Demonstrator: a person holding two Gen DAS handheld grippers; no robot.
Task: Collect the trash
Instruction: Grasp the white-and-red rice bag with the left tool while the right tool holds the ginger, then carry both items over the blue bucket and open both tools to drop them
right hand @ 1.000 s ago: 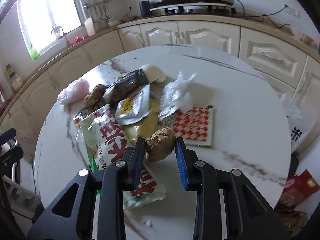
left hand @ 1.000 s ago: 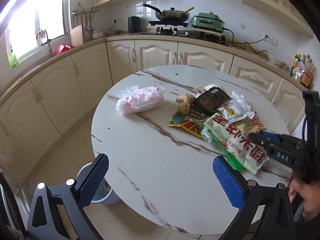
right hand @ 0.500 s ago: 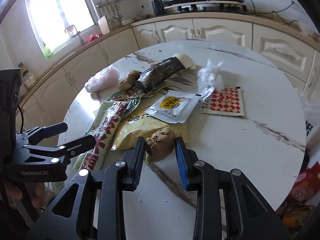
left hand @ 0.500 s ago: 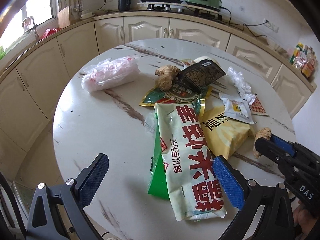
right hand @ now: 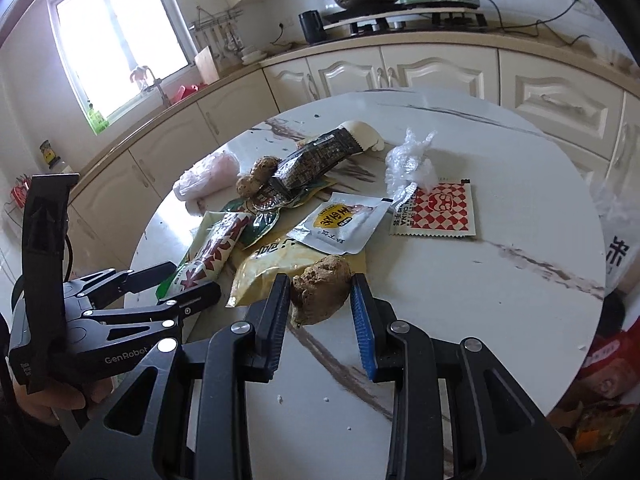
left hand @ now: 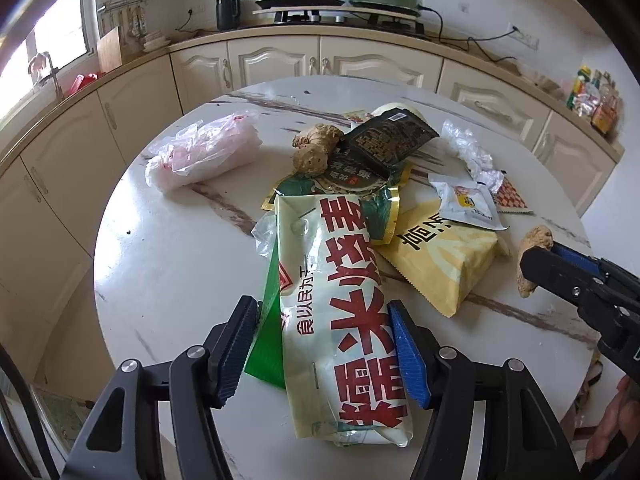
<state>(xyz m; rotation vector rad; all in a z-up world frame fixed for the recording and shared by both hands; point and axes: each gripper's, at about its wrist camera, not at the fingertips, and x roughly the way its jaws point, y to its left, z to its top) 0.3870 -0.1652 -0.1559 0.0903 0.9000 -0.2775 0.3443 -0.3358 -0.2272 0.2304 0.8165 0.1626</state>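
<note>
A pile of wrappers lies on the round marble table. My left gripper has its jaws closed in around the long cream packet with red characters, one finger on each side of it. My right gripper is shut on a brown ginger lump, held just above the table; it also shows at the right of the left wrist view. A yellow bag, a white sachet, a black wrapper and a second ginger piece lie behind.
A pink plastic bag lies at the table's left. A crumpled clear film and a red checked sachet lie at the right. Kitchen cabinets curve behind the table. Bags sit on the floor at the right.
My left gripper has moved forward over the cream packet and its jaws have narrowed around it. My right gripper still holds the ginger lump, drawn back toward the table's near edge.
</note>
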